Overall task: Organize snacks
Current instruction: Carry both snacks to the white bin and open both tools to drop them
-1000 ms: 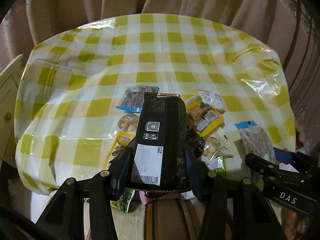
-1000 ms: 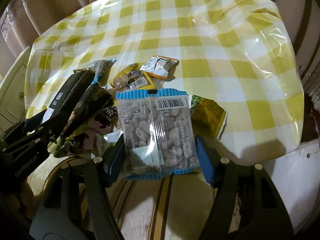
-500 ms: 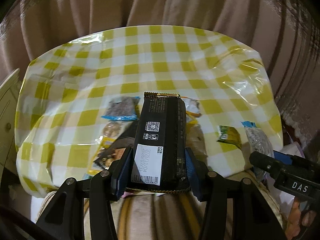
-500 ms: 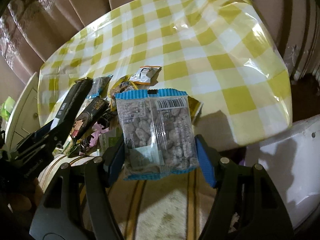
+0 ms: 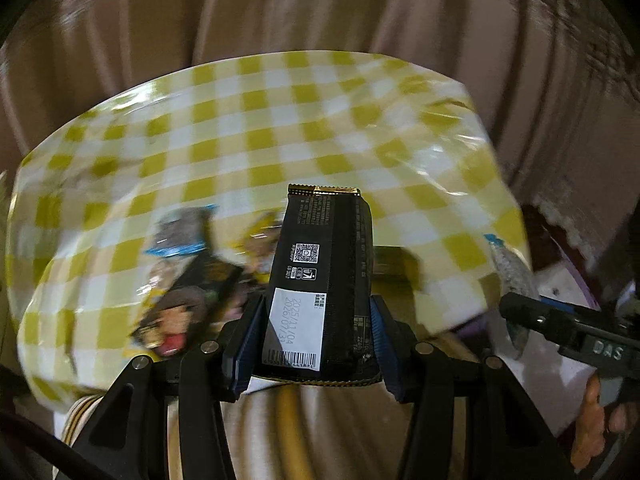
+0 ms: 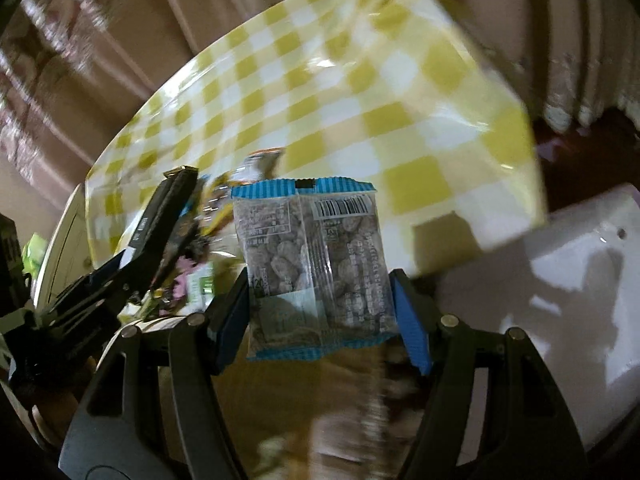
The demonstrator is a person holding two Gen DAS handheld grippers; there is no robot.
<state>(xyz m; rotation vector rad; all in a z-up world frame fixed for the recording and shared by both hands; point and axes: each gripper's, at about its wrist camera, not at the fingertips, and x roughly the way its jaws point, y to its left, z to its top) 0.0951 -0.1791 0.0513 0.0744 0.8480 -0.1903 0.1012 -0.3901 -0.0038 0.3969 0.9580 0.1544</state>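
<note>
Two packets are hanging off the near edge of the bench [image 5: 280, 128], its yellow-check cloth glaring under plastic, brown curtains [image 5: 320, 12] drooping behind. Loose snacks [image 5: 188, 272] on it are smearing into blur. Left tongs [image 5: 316, 336] are pinching a black packet [image 5: 320, 280] reading 2025/11/04; right tongs [image 6: 320, 304] are squeezing a blue-trimmed nut bag [image 6: 316, 256], barcode showing.

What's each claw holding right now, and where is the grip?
Left claw: black snack packet, pinched across its lower end. Right claw: clear blue-edged nut packet, pinched by its side edges near the bottom.
</note>
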